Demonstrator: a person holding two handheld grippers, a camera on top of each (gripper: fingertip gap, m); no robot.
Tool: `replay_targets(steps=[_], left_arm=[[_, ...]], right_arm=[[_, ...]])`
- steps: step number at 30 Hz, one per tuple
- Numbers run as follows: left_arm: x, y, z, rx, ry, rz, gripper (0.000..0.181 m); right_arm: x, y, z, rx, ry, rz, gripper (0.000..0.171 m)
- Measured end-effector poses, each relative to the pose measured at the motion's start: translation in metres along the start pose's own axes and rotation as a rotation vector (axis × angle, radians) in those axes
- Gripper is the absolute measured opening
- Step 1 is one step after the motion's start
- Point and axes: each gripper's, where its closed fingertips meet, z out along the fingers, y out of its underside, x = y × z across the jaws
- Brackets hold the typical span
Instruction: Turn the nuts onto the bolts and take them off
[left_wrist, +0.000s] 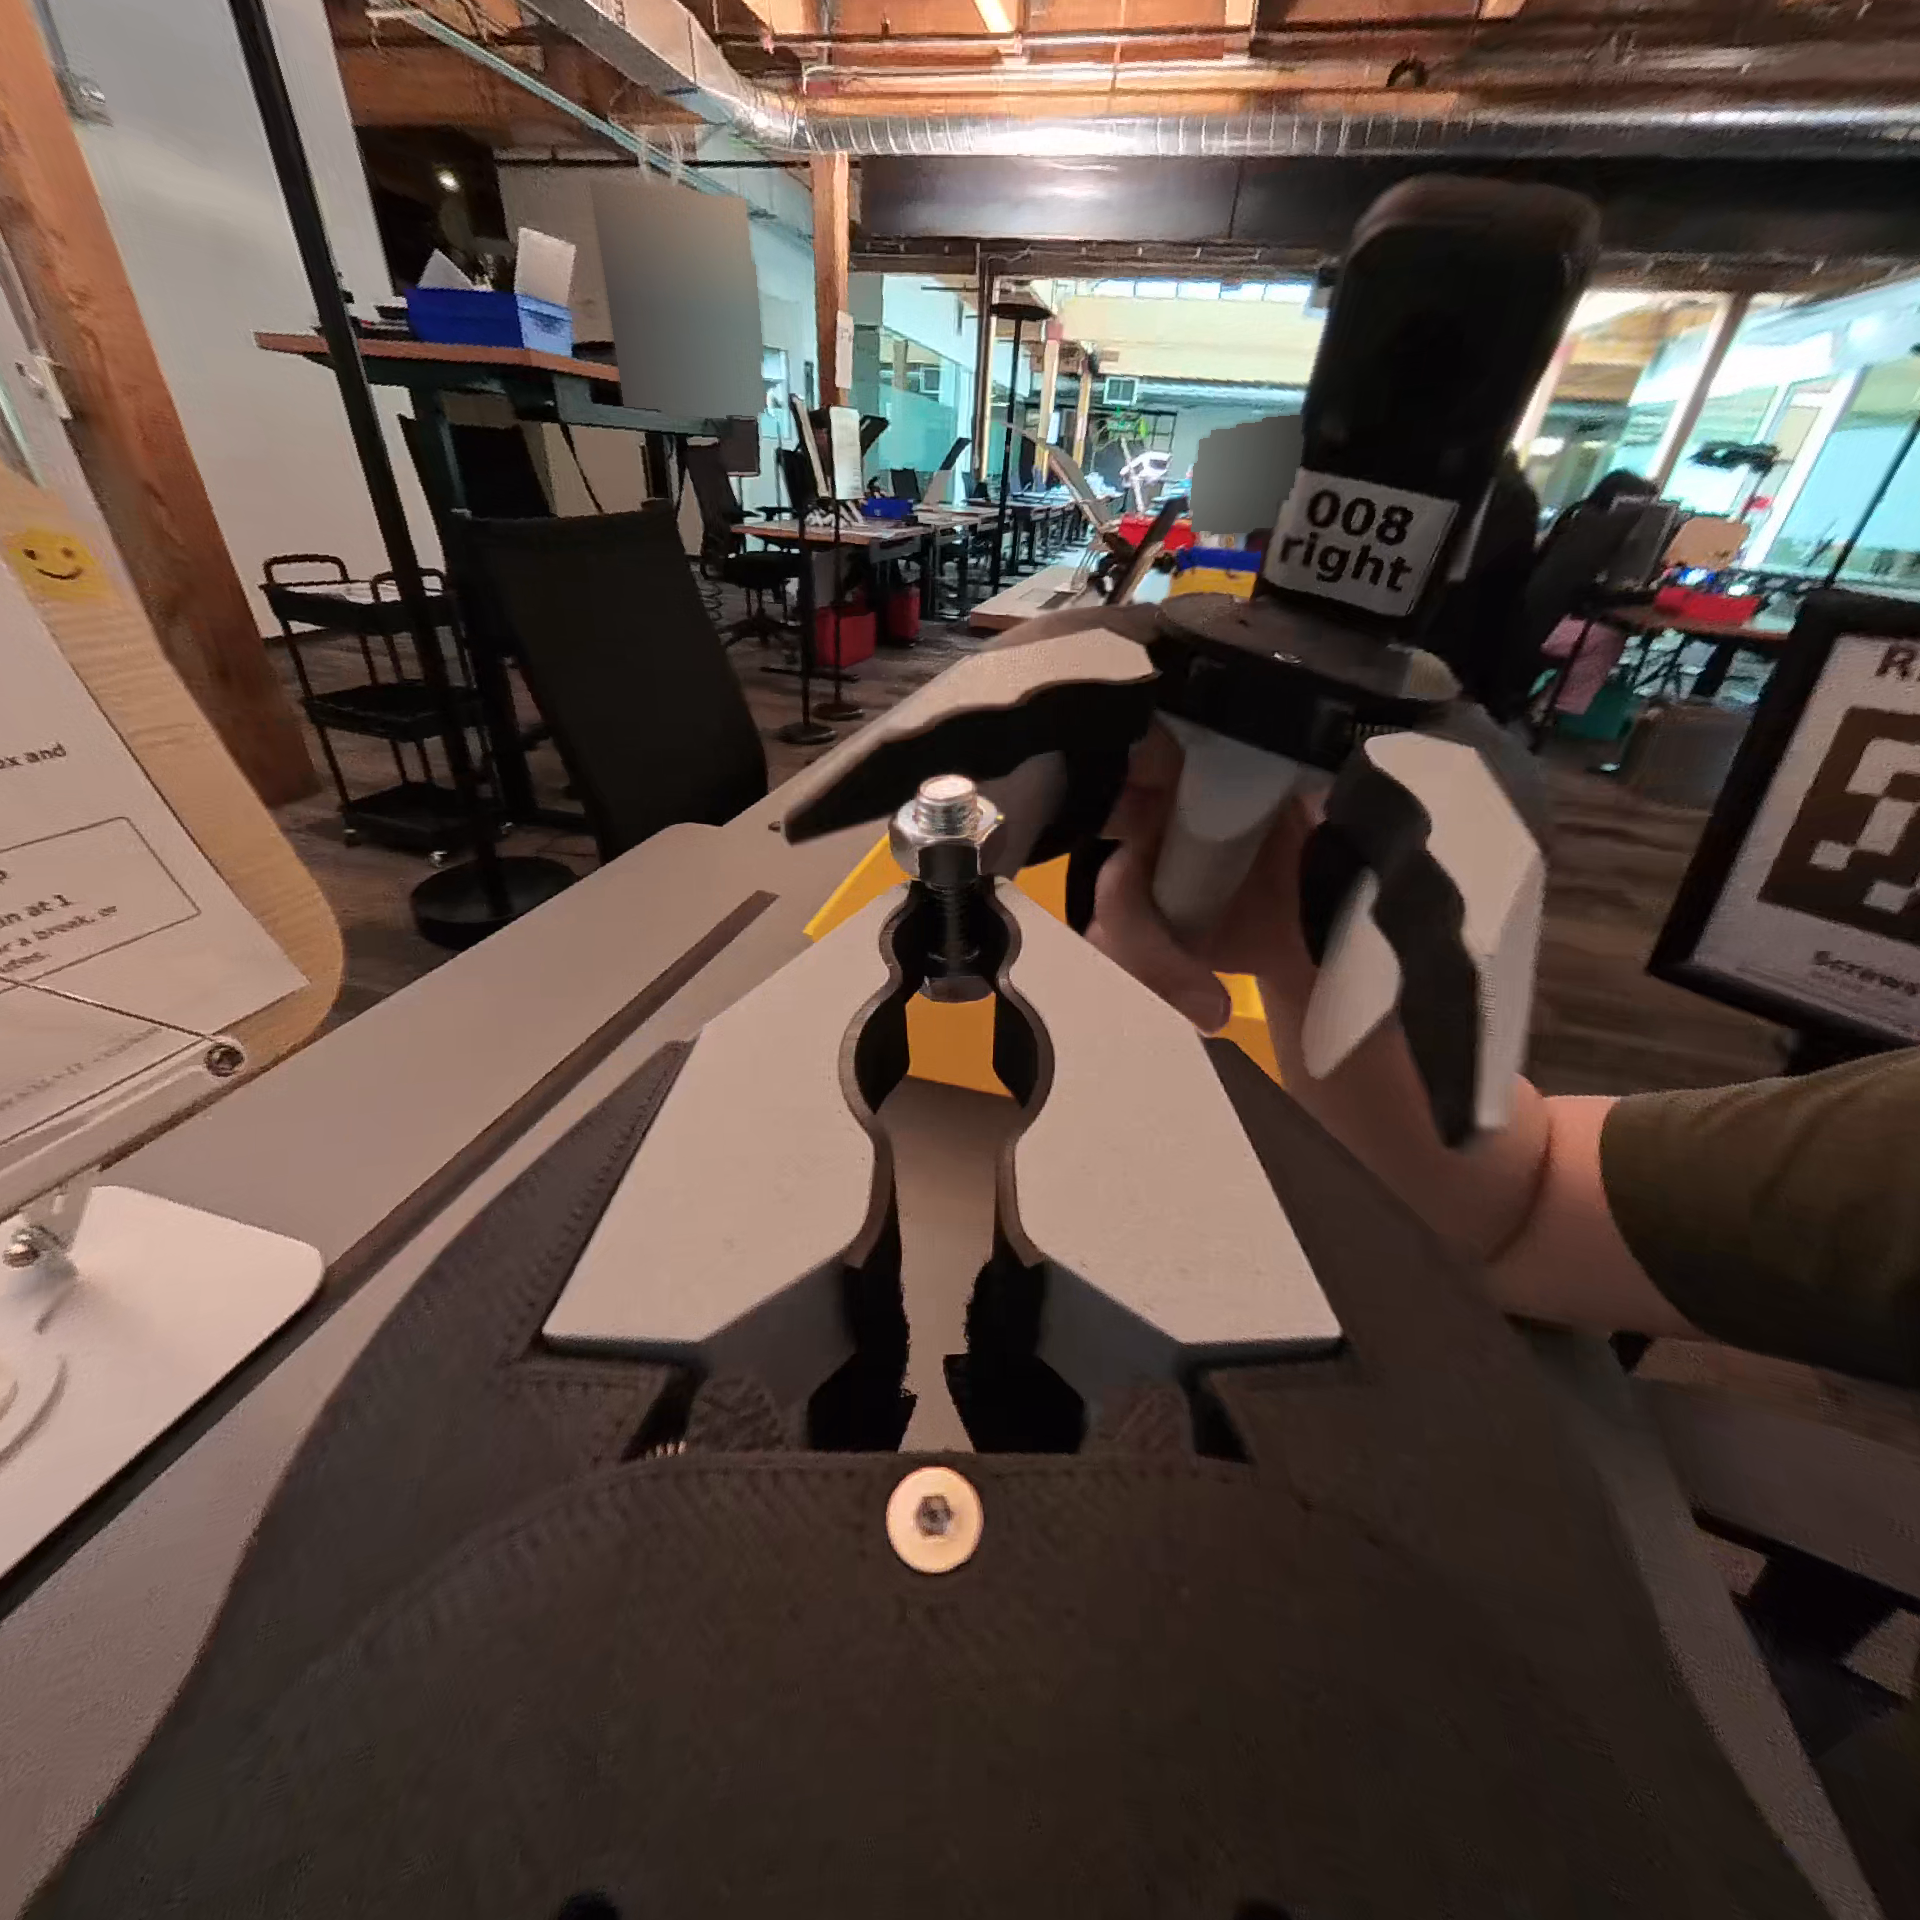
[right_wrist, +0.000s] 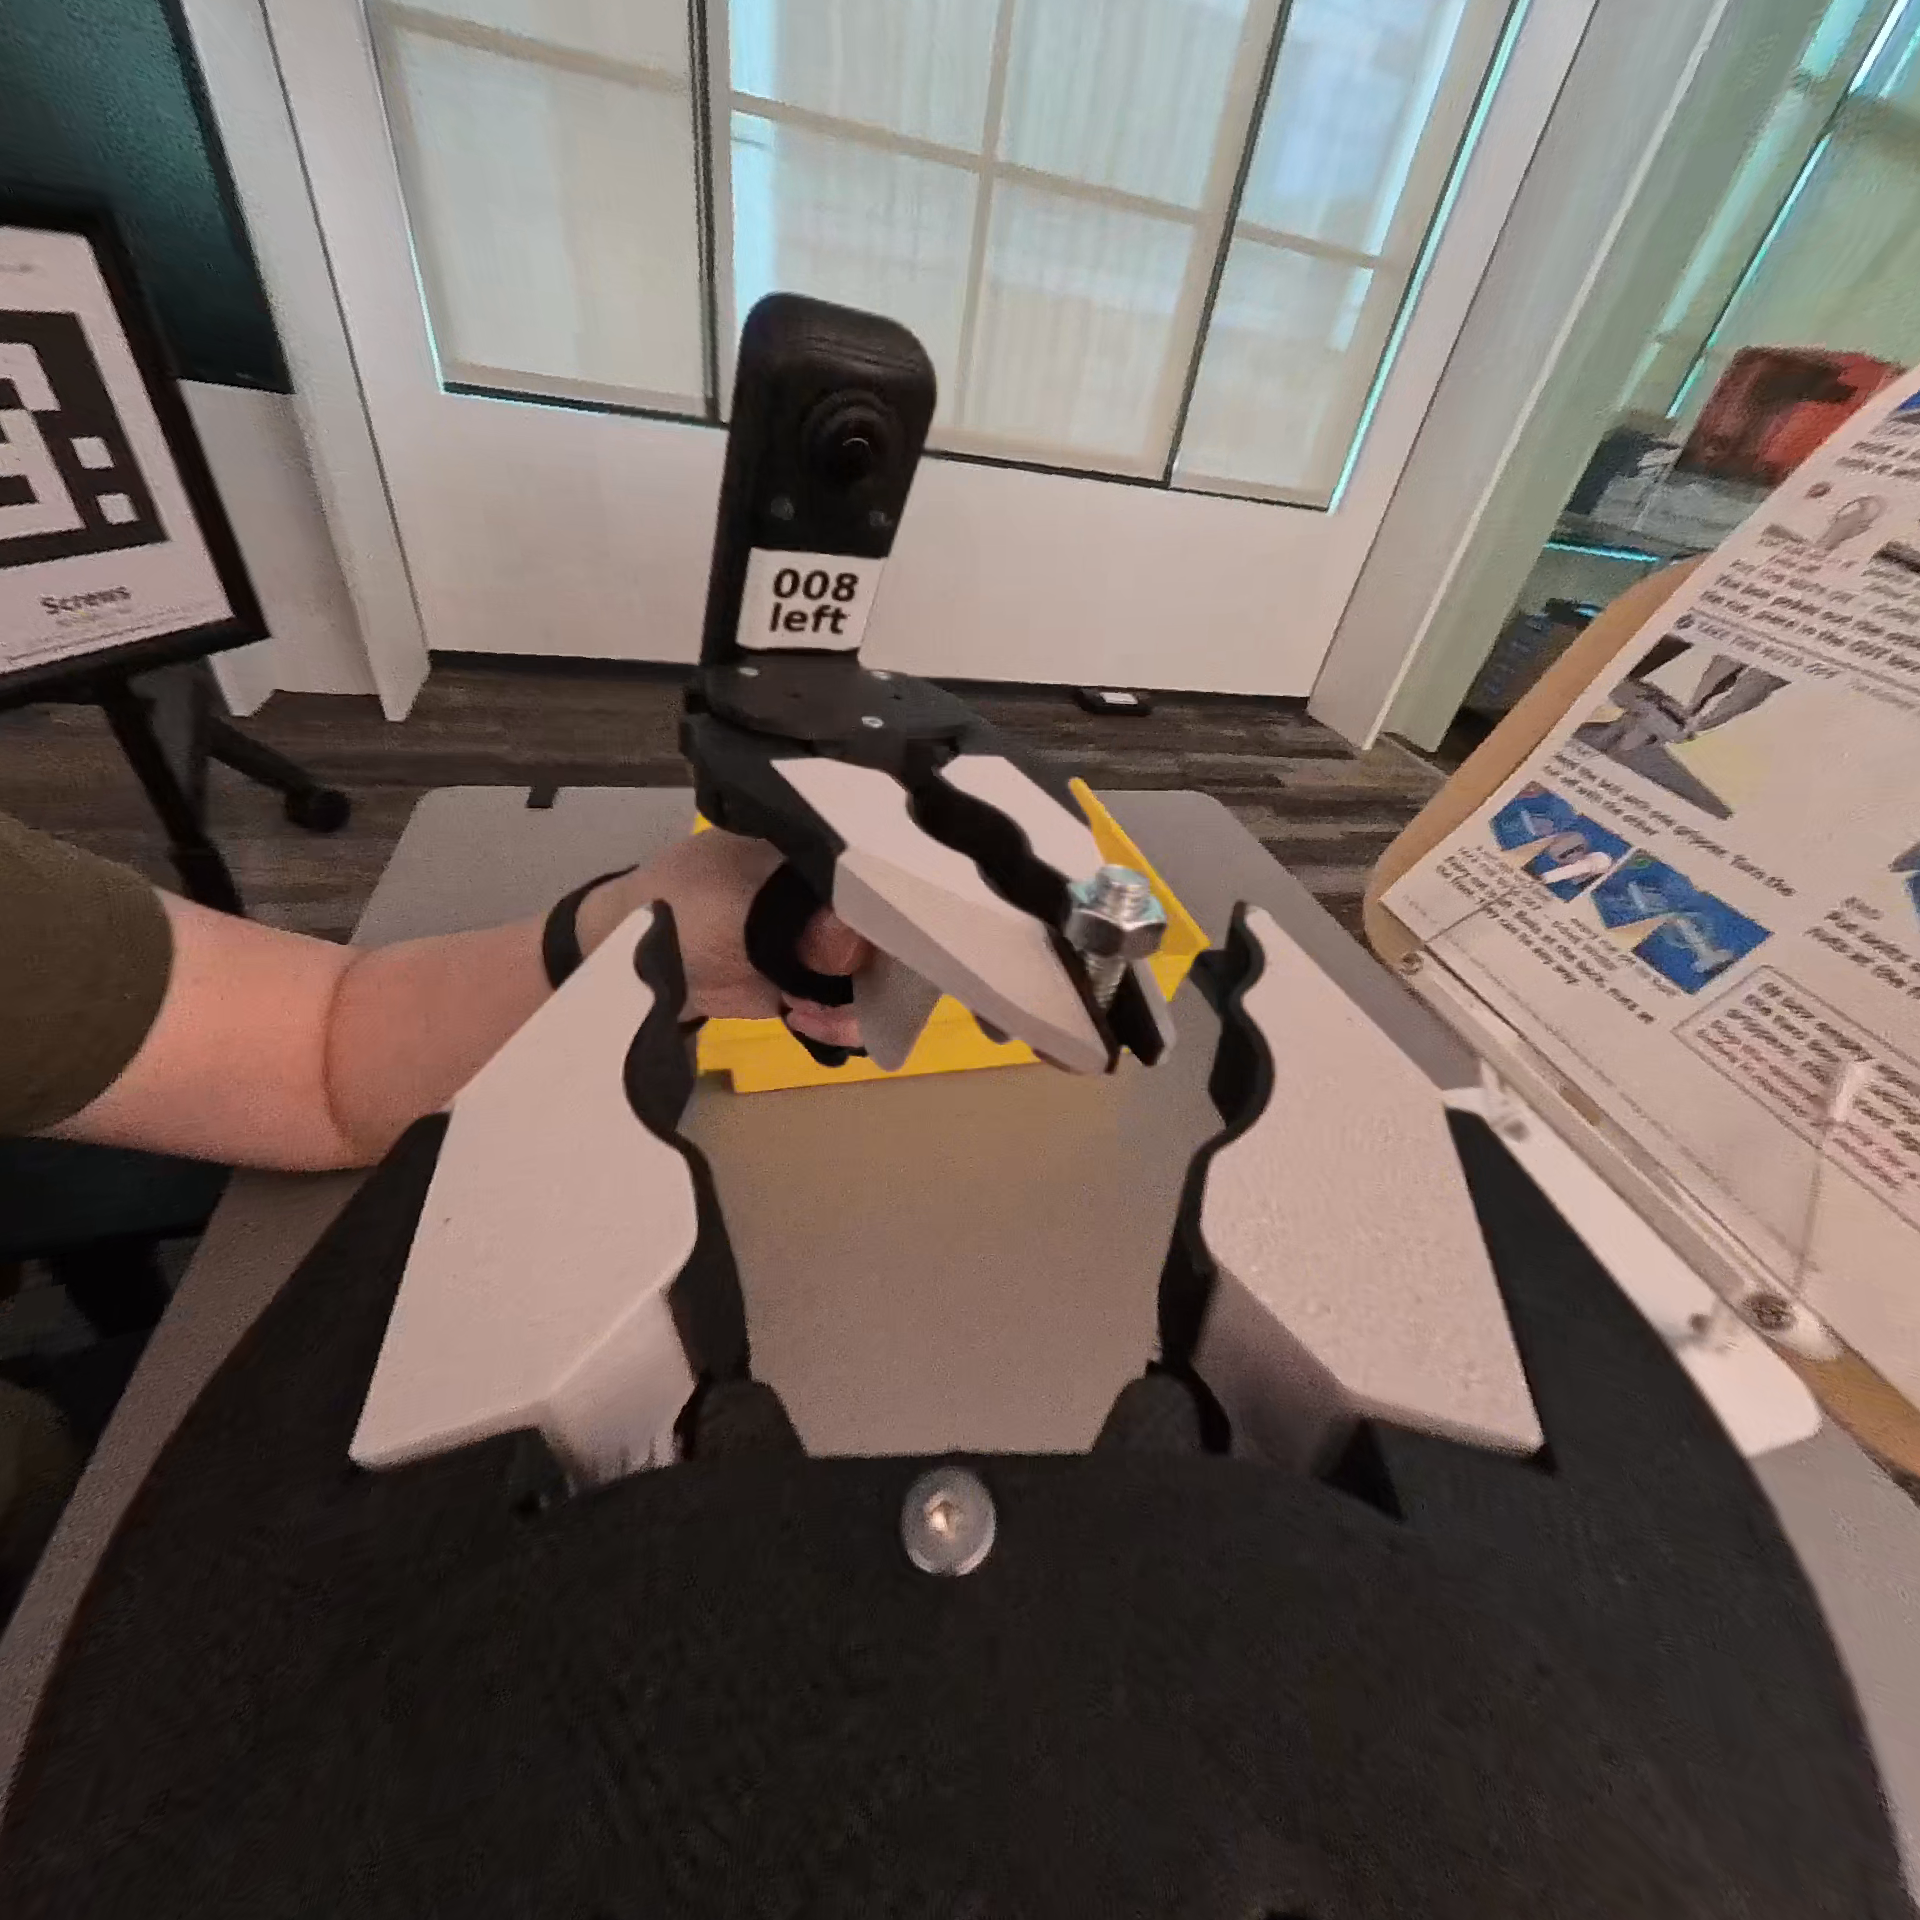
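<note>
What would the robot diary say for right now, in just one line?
left gripper: shut on bolt | nut: near bolt's top end | right gripper: open, empty, apart from nut | yellow bin: on table behind

Olive sleeve (right_wrist: 73, 966), black wristband (right_wrist: 561, 925) (thin), grey-and-black hand-held gripper (right_wrist: 1127, 1023)

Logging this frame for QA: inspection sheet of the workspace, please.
Surface: grey table, mostly bare.
Job's things: bolt upright, nut threaded near its top; yellow bin behind.
Clutter: instruction board at the table's edge.
Grippers: left gripper shut on the bolt's lower end; right gripper open, beside the nut, not touching.
Cables: nothing seen.
Surroundings: framed marker sign, office chairs, desks, windows.
</note>
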Motion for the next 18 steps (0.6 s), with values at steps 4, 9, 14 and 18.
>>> replay_targets(steps=[4,9,14,18], left_arm=[[-0.024,-0.002,-0.009,0.022,-0.106,-0.02,0.007],[-0.028,-0.008,-0.017,0.051,-0.073,-0.086,0.007],[-0.005,0.002,0.001,0.002,-0.022,-0.017,0.007],[0.0,0.006,0.006,-0.015,-0.017,-0.002,0.007]], right_arm=[[-0.023,-0.002,-0.01,-0.05,-0.108,-0.029,0.088],[-0.019,-0.025,-0.026,0.044,-0.029,-0.074,0.052],[0.034,-0.016,-0.024,0.073,0.204,-0.031,0.011],[0.036,-0.005,-0.015,0.036,0.181,-0.002,0.01]])
